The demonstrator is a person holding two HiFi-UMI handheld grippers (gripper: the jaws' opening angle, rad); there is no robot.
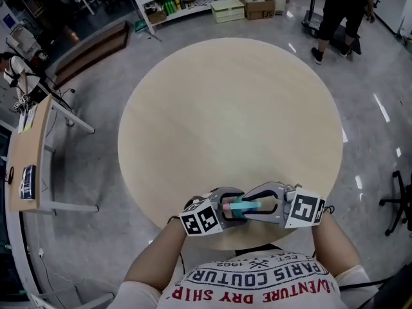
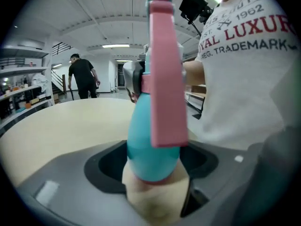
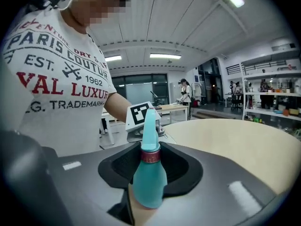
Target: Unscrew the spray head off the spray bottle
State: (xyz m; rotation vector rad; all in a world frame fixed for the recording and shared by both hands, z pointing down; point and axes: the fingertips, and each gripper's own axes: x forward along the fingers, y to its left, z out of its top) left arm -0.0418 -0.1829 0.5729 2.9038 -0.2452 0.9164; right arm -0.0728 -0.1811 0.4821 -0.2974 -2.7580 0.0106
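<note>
Teal rounded spray bottle (image 1: 244, 205), flat pink trigger (image 2: 165, 79); left gripper (image 1: 228, 210), right gripper (image 1: 255, 206) fingers (image 3: 137, 215) clamp it.

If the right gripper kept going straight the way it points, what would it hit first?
The spray bottle held between its jaws; straight beyond that, the left gripper, which looks close, though depth is unclear.
</note>
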